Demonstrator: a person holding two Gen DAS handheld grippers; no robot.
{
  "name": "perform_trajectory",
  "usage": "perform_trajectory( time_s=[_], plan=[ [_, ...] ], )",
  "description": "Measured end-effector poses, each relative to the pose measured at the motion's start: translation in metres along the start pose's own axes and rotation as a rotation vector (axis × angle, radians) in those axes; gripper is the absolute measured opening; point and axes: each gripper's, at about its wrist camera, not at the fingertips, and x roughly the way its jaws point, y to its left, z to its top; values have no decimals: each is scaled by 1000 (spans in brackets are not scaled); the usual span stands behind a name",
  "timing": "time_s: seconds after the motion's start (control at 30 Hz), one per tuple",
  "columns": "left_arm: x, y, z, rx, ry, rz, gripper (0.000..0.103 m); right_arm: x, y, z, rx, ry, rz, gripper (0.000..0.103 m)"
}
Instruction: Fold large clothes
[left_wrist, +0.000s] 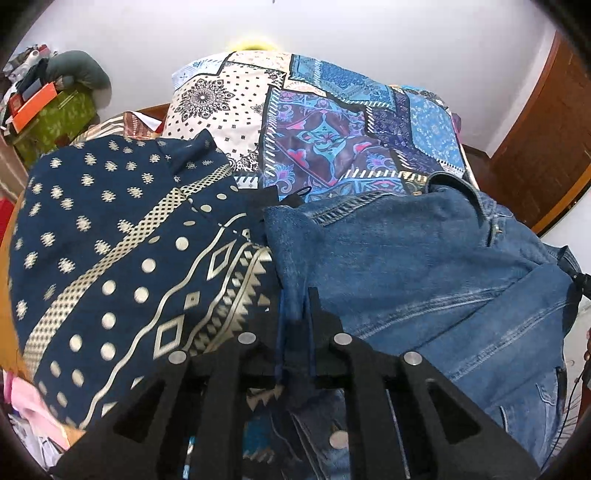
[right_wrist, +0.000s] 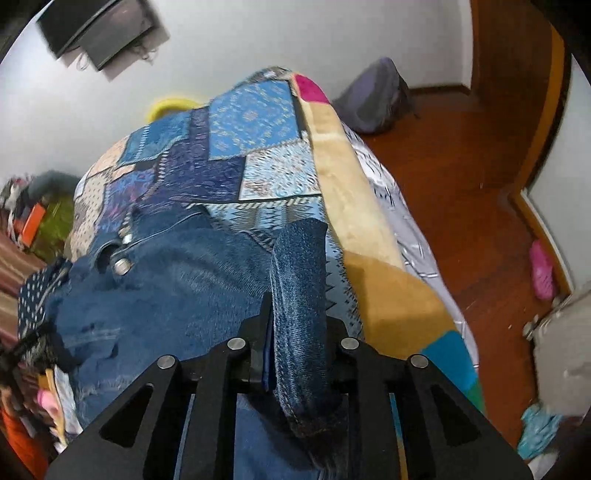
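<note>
A blue denim garment (left_wrist: 424, 266) lies rumpled on the bed, its metal button (right_wrist: 123, 266) showing in the right wrist view. My left gripper (left_wrist: 297, 314) is shut on a thin denim edge at the garment's left side, low over the cloth. My right gripper (right_wrist: 295, 314) is shut on a thick rolled fold of the denim garment (right_wrist: 299, 288), which stands up between its fingers and hides the right finger. Beside the denim, to the left, lies a navy garment (left_wrist: 110, 258) with gold dots and diamonds.
A patchwork bedspread (left_wrist: 332, 122) covers the bed, with a beige blanket (right_wrist: 343, 184) along its right edge. Beyond that edge the wooden floor (right_wrist: 461, 184) holds a grey bag (right_wrist: 376, 96) and a pink slipper (right_wrist: 541, 273). A green box (left_wrist: 55, 118) stands far left.
</note>
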Motion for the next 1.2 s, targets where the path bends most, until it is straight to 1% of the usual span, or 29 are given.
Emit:
perform_trajectory(
  time_s=[0.07,0.1,0.13,0.17,0.23,0.27,0.3,0.37,0.4,0.47,0.5,0.53,0.6,0.67,0.77,0.87,1.03,1.1,1.2],
  plan=[
    [-11,-1,-3,6,-11,8,10,-14,8,-5,-33,-11,10,16],
    [-18,0,-5,8,-18,10,10,-19,11,-7,-43,-18,3,18],
    [-23,0,-6,7,-20,8,11,-28,15,-10,-62,-31,-22,20],
    [-29,0,-8,5,-25,3,15,-37,19,-14,-86,-49,-47,22],
    [-44,2,-13,2,-43,-5,23,-56,25,-22,-136,-89,-83,31],
    [-52,2,-16,6,-55,-1,31,-64,28,-26,-154,-106,-84,32],
    [-61,3,-19,13,-72,6,37,-72,30,-30,-171,-117,-80,33],
    [-74,4,-25,22,-93,15,40,-87,35,-38,-196,-129,-72,33],
    [-80,4,-29,26,-100,15,42,-93,37,-42,-204,-132,-71,35],
    [-93,6,-38,27,-105,7,44,-107,41,-54,-221,-143,-71,44],
    [-99,7,-42,26,-106,4,47,-113,41,-59,-227,-149,-75,51],
    [-105,8,-47,24,-111,-1,49,-116,42,-63,-231,-155,-77,55],
    [-116,9,-56,18,-118,-8,58,-126,44,-75,-245,-171,-84,58],
    [-128,9,-69,18,-121,-26,61,-131,46,-83,-250,-171,-83,60],
    [-139,8,-87,30,-112,-40,68,-137,45,-99,-239,-165,-62,61],
    [-145,10,-109,39,-93,-61,69,-140,43,-117,-226,-151,-63,61],
    [-138,16,-148,39,-11,-85,70,-138,36,-144,-219,-119,-83,61],
    [-129,19,-163,31,23,-91,70,-135,32,-154,-206,-99,-96,61],
    [-109,22,-187,-2,98,-88,70,-126,24,-172,-188,-47,-117,61]
  ],
)
